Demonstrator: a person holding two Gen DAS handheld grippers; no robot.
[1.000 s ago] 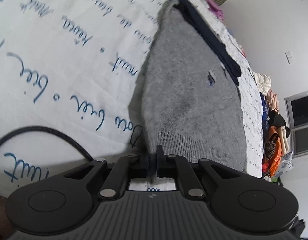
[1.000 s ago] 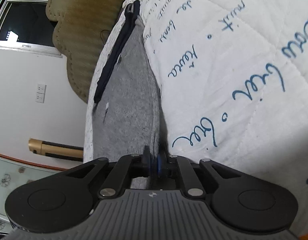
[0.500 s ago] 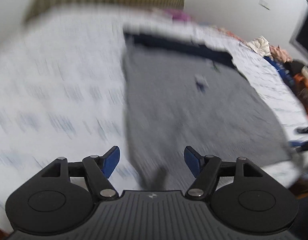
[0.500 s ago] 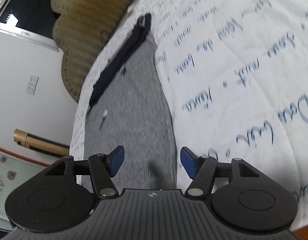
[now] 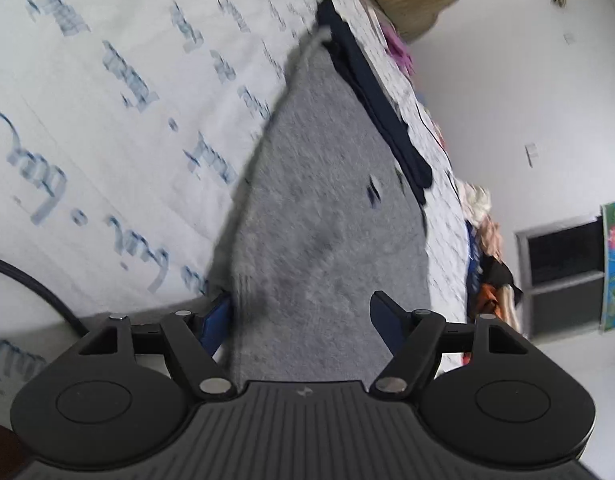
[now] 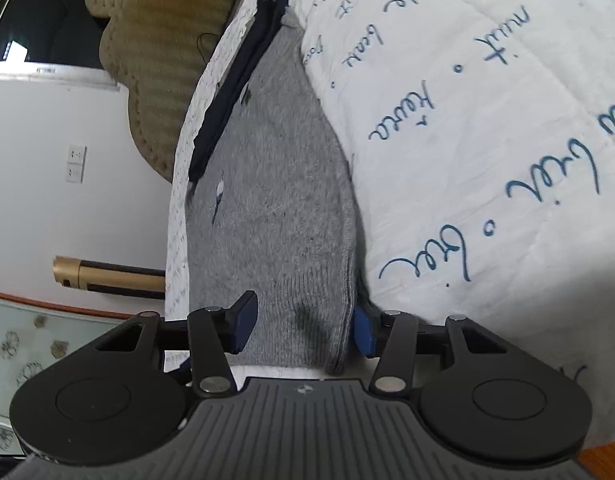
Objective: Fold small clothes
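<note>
While the grey knit garment (image 5: pixel 323 216) lies flat along the bed edge, both hand-held grippers, left (image 5: pixel 303 320) and right (image 6: pixel 303 322), stand open, the right having just narrowed; white quilt (image 6: pixel 487 120) bare beside.

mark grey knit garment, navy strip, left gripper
grey knit garment (image 5: pixel 323 216), left wrist view, middle of the knit.
navy strip (image 5: pixel 371 92), left wrist view, mid-length.
left gripper (image 5: pixel 299 320), left wrist view, between the open fingertips.

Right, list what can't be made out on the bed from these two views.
- Grey sweater: near hem cut off by the left gripper body, left view.
- Bedspread writing: blurred, left view.
- Dark garment: type unclear in the right view; it lies bunched and edge-on.
</note>
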